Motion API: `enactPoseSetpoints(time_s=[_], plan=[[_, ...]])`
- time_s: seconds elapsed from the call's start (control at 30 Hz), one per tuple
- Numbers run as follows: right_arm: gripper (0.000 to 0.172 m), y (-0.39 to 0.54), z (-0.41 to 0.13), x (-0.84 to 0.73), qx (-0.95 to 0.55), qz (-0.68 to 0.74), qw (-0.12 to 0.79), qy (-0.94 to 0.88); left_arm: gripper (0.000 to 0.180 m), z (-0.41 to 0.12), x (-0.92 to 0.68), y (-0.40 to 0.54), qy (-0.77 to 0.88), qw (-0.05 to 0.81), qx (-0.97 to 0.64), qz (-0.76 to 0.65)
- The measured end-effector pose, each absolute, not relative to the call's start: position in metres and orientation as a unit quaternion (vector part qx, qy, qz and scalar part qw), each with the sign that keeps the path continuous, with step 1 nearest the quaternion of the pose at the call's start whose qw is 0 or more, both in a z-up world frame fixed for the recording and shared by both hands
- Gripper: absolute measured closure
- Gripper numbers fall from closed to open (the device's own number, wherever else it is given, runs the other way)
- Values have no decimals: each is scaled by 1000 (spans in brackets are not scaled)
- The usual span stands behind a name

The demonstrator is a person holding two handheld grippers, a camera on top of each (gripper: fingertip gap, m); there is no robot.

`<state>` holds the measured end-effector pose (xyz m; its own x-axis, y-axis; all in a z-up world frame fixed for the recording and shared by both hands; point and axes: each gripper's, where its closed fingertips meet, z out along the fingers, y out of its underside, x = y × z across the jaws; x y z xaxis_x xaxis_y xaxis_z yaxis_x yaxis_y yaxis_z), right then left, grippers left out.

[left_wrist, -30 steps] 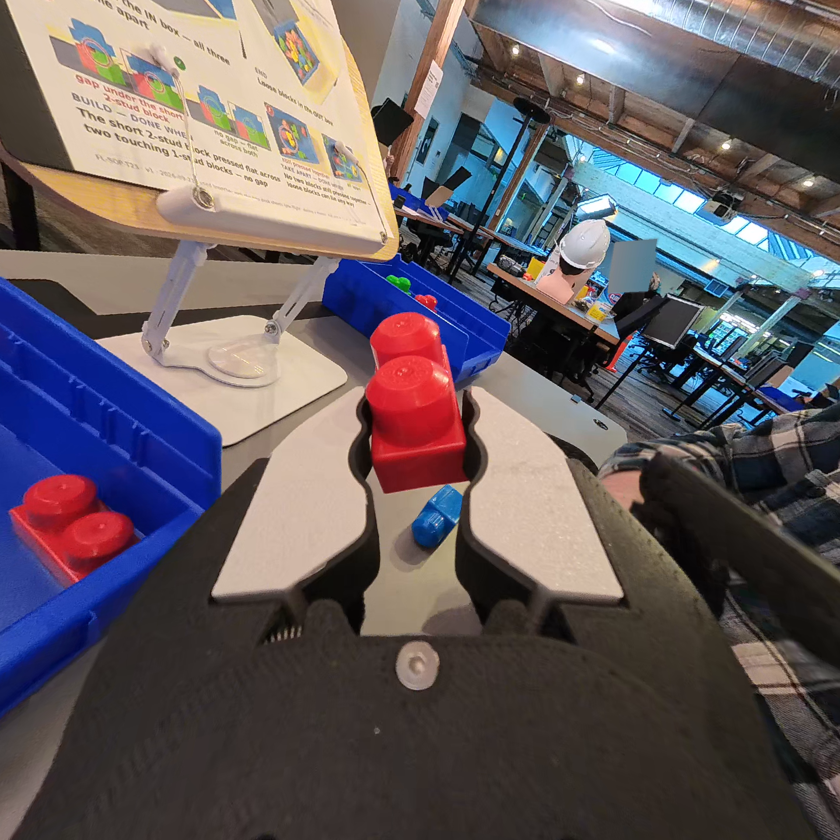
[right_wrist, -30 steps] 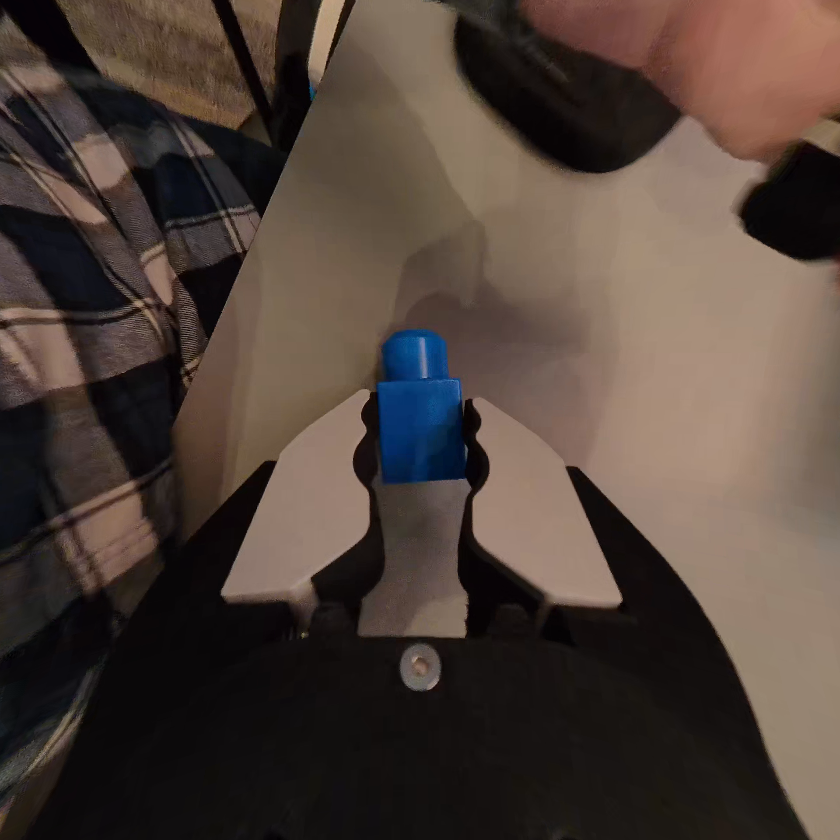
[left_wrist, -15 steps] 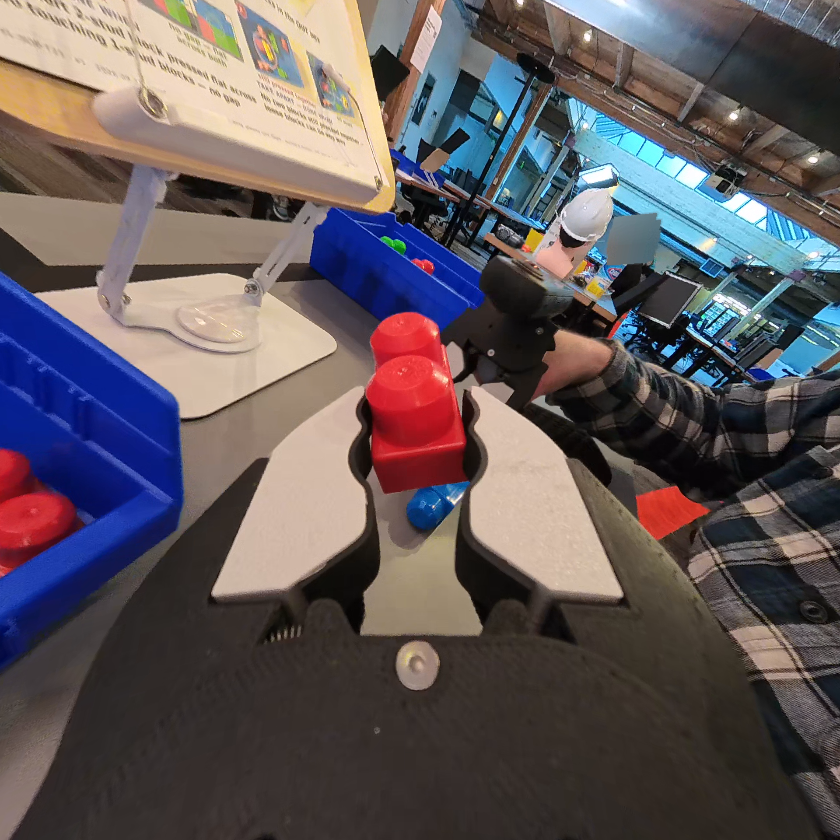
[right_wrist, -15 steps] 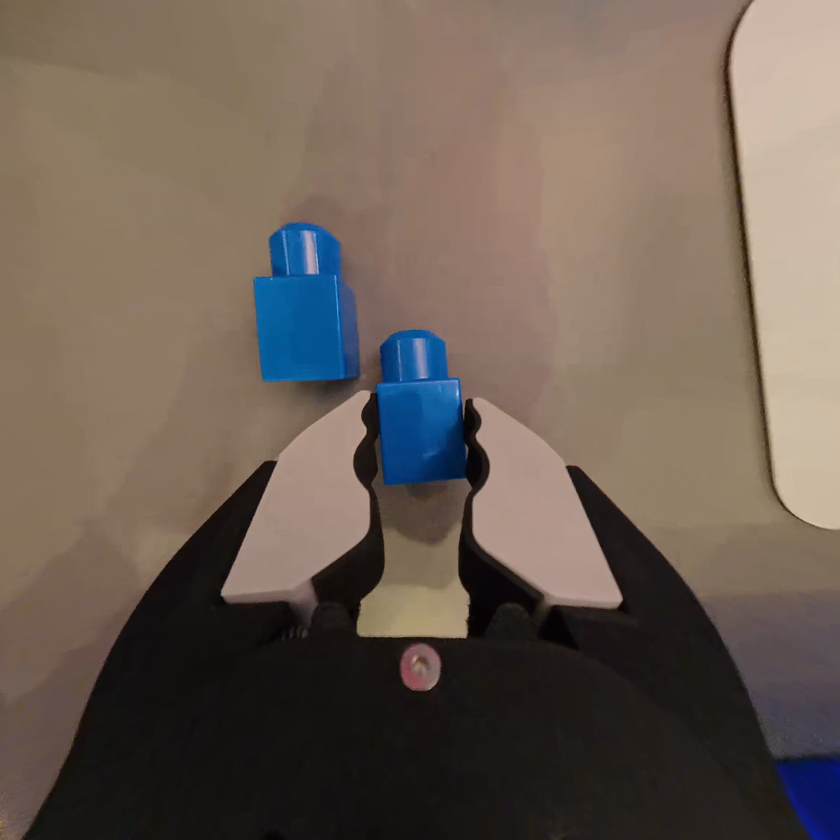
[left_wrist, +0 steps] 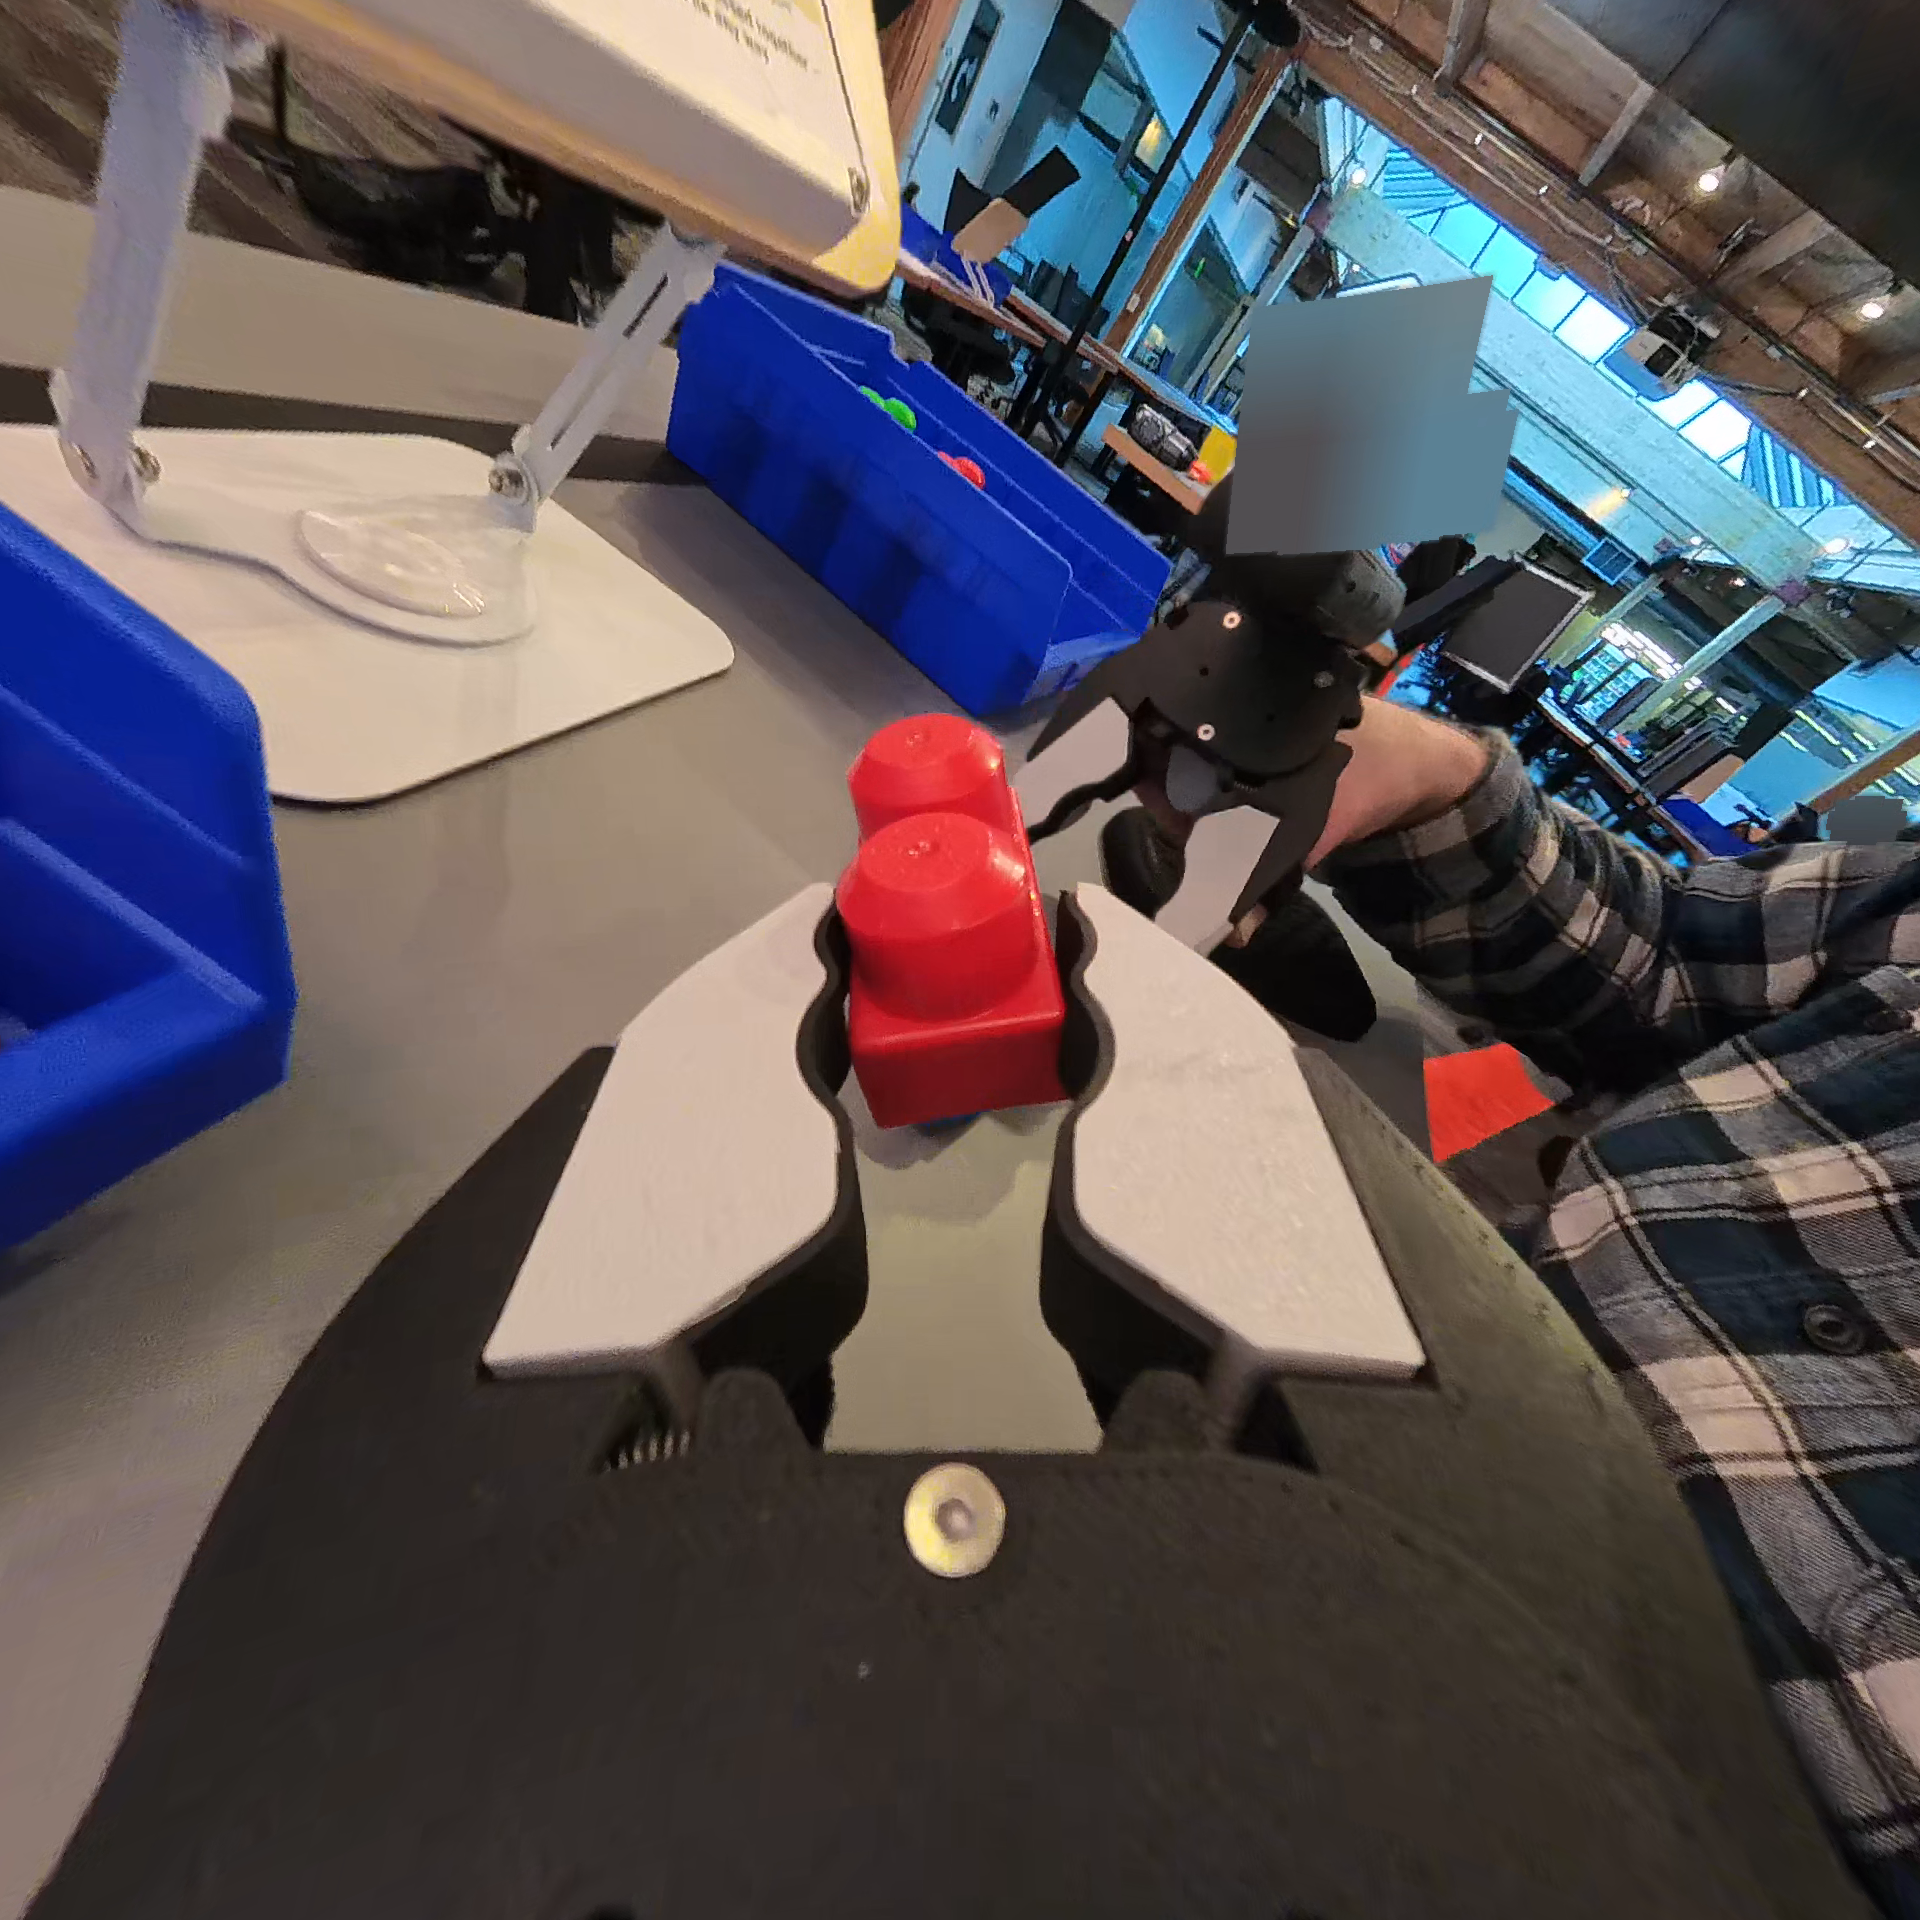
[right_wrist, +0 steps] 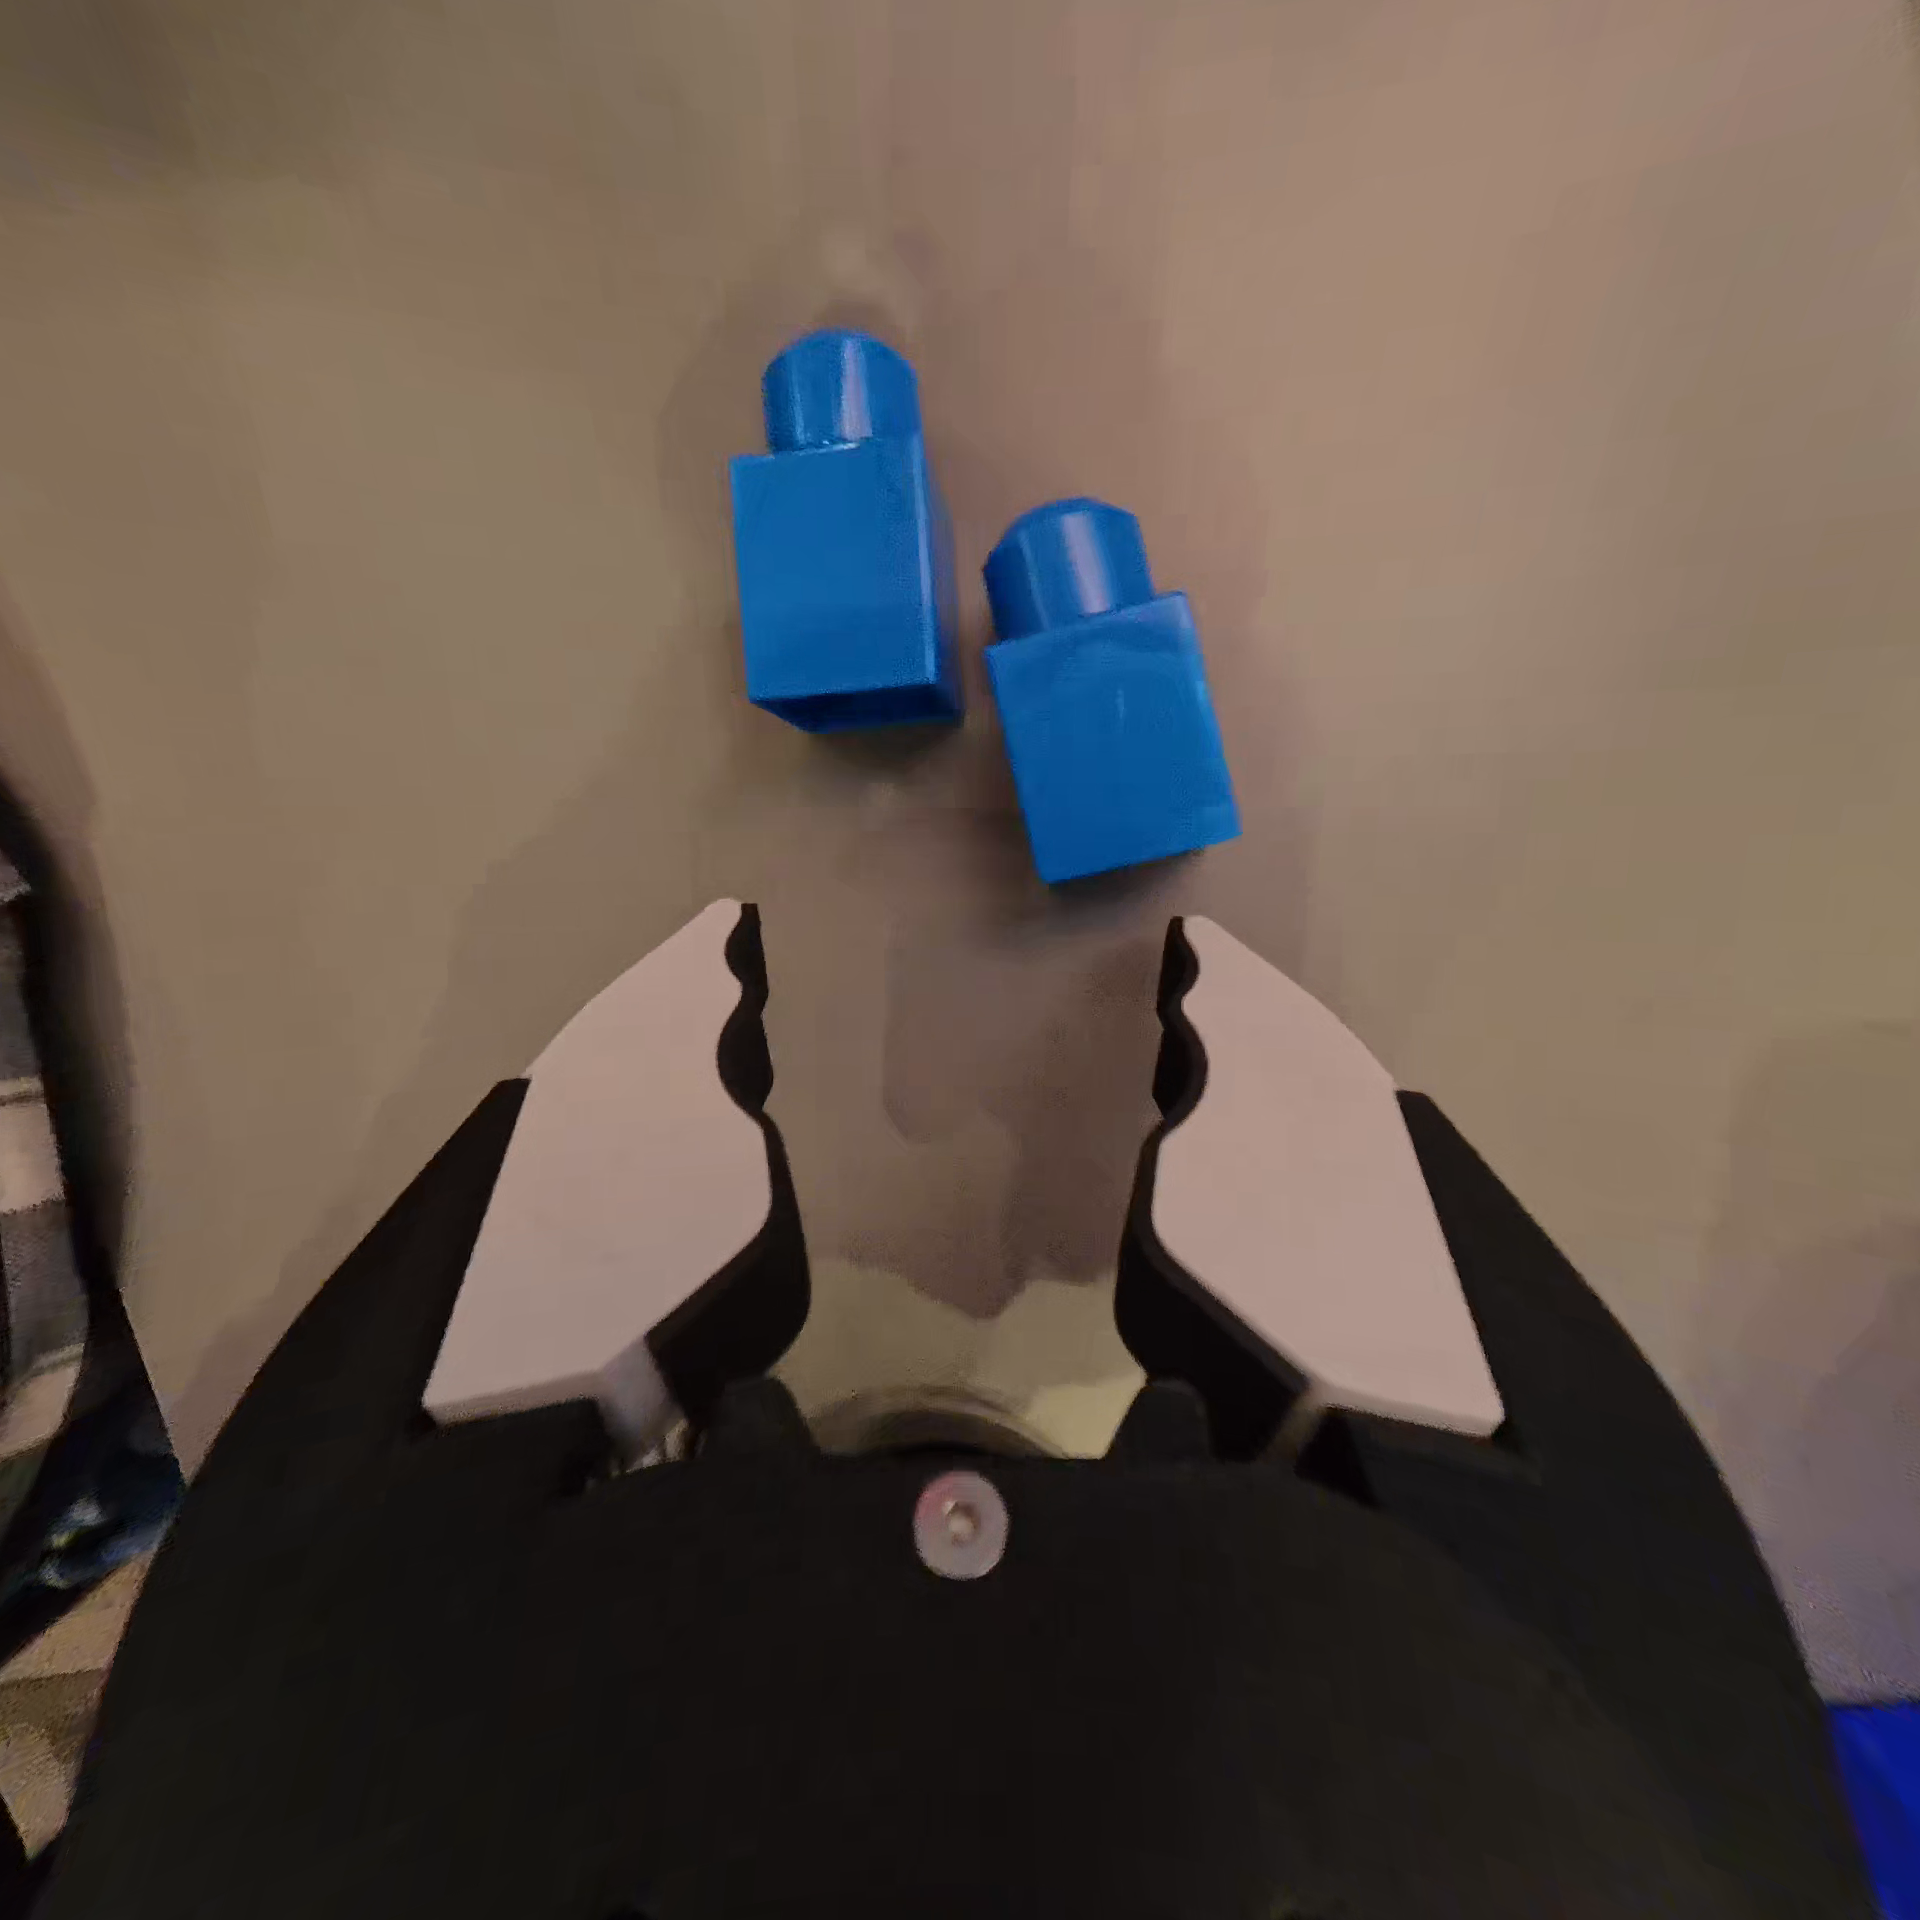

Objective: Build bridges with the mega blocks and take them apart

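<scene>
Surface (left_wrist: 540,862), grey and flat, carries the whole job: a blue bin (left_wrist: 904,499) at the far side with small green and red pieces inside, a second blue bin (left_wrist: 114,883) at the near left, and a white stand base (left_wrist: 395,623) under an instruction board.

Left gripper (left_wrist: 951,997) pinches a red two-stud block (left_wrist: 951,966), both fingers pressed to its sides, the block held studs-up above the surface. Right gripper (right_wrist: 961,935) has its fingers spread wide with nothing between them, pointing down at the surface.

Two blue one-stud blocks (right_wrist: 842,582) and (right_wrist: 1112,727) lie on their sides just ahead of the right gripper's fingertips, close beside each other, studs pointing away; whether they touch cannot be settled.

Assessment: the build stage appears in hand, with both piers delivered but not stood up. The next move likely calls for righting the blue pair, setting them side by side, then pressing the red block across their studs. Plastic looks smooth, glossy, rigid and undamaged.
</scene>
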<state>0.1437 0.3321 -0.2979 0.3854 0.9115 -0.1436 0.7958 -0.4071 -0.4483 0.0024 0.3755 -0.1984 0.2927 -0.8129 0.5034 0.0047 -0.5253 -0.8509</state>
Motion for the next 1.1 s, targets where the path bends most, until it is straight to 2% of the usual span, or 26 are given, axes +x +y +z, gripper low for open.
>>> enactPoseSetpoints(time_s=[0.1, 0.3, 0.37, 0.53, 0.67, 0.73, 0.8, 0.97, 1.07, 1.1], plan=[[106, 326, -298, 125, -808, 210, 177, -521, 144, -206, 7, 372, 288, 381, -705, -524], [101, 320, -295, 111, -798, 222, 174, -534, 144, -209, 11, 367, 292, 375, -706, -524], [97, 329, -288, 126, -807, 187, 186, -528, 145, -213, 13, 366, 299, 374, -710, -517], [114, 335, -226, 102, -755, 293, 296, -507, 144, -209, 44, 337, 402, 348, -669, -520], [120, 324, -207, 78, -714, 380, 278, -517, 144, -213, 71, 307, 508, 295, -637, -499], [138, 313, -207, 74, -694, 411, 244, -538, 144, -214, 77, 304, 532, 288, -631, -486], [142, 310, -205, 75, -687, 431, 231, -537, 144, -211, 79, 305, 532, 284, -624, -498], [142, 319, -197, 92, -691, 411, 257, -537, 144, -199, 94, 315, 501, 298, -615, -531], [142, 344, -204, 121, -728, 333, 288, -526, 129, -202, 89, 334, 502, 330, -639, -481], [142, 356, -213, 135, -747, 290, 292, -522, 129, -207, 83, 338, 516, 336, -645, -453]])
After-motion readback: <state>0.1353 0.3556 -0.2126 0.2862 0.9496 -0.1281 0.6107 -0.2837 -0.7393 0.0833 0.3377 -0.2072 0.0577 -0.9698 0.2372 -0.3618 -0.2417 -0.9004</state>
